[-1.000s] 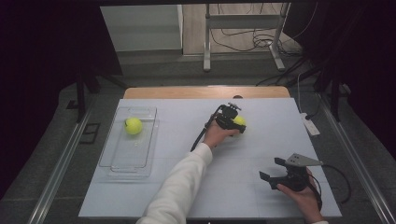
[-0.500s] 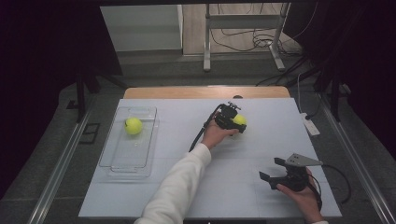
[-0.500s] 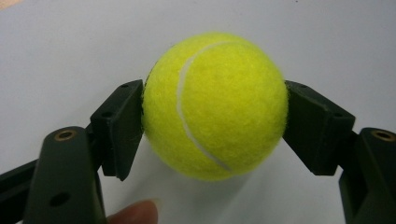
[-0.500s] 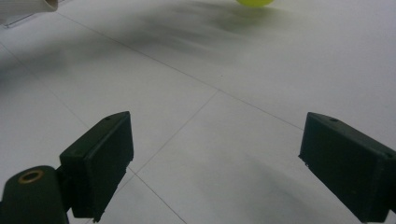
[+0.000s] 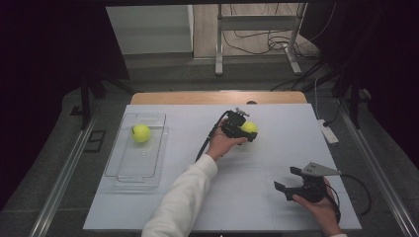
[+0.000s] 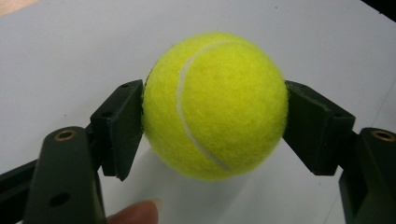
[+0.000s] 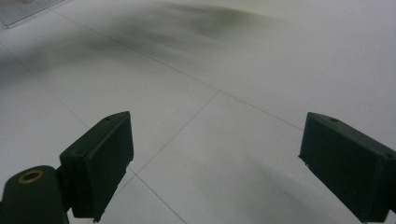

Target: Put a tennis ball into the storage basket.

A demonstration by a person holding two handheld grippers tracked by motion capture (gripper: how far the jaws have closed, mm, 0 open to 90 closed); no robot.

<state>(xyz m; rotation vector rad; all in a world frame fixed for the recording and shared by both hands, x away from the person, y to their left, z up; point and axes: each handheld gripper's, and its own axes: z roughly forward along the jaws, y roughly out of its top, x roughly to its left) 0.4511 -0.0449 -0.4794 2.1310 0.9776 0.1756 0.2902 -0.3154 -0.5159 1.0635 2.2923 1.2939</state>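
Left claw [image 5: 245,131]: clamped on tennis ball [image 6: 215,105], mid-desk toward the far edge.
Right claw [image 5: 292,183]: jaws apart, nothing between, near right corner of desk [image 5: 276,118].
Second ball [image 5: 141,133]: inside clear tray [image 5: 123,168], left.

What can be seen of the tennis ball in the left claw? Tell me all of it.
The tennis ball is bright yellow-green and fuzzy like felt, with one curved white seam running across its face. It looks round and undamaged. The left claw is shut on it, one black pad pressing each side at about mid-height. A soft shadow lies on the white table beneath it; whether it clears the surface is hard to tell. In the high view it sits near the table's middle, toward the far side.
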